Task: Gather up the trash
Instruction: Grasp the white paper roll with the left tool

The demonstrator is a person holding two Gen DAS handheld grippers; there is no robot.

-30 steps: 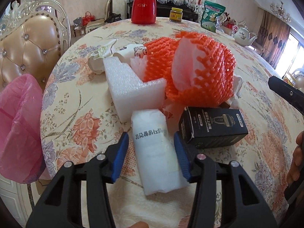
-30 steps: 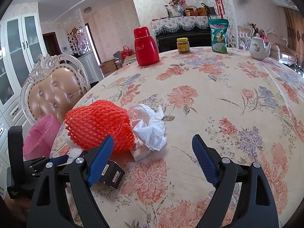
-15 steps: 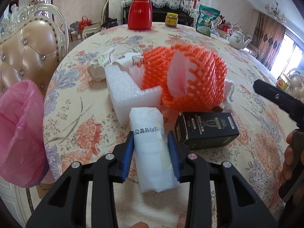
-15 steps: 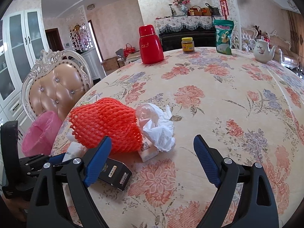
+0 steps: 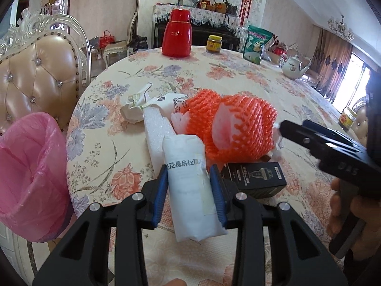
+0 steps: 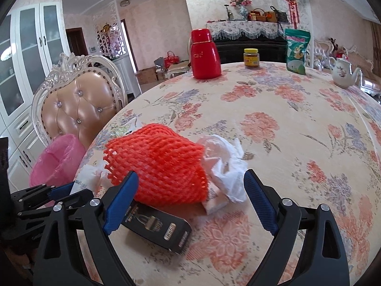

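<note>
My left gripper [image 5: 189,190] is shut on a white foam roll [image 5: 190,186] with black print and holds it above the table's near edge. Behind it lie a white foam block [image 5: 156,138], an orange foam net [image 5: 228,128], a black box [image 5: 254,181] and crumpled paper [image 5: 135,109]. A bin with a pink liner [image 5: 28,174] stands left of the table. My right gripper [image 6: 190,202] is open and empty, just in front of the orange net [image 6: 159,166], the black box [image 6: 157,226] and white crumpled tissue [image 6: 226,166].
A floral round table [image 6: 285,131] carries a red thermos [image 6: 204,54], a jar [image 6: 251,58], a green bag [image 6: 296,50] and a teapot [image 6: 343,74] at the far side. A padded chair [image 6: 78,109] stands at the left behind the pink bin [image 6: 57,159].
My left gripper closed on the white foam roll and lifted it off the table. My right gripper moved forward toward the orange net and stayed open.
</note>
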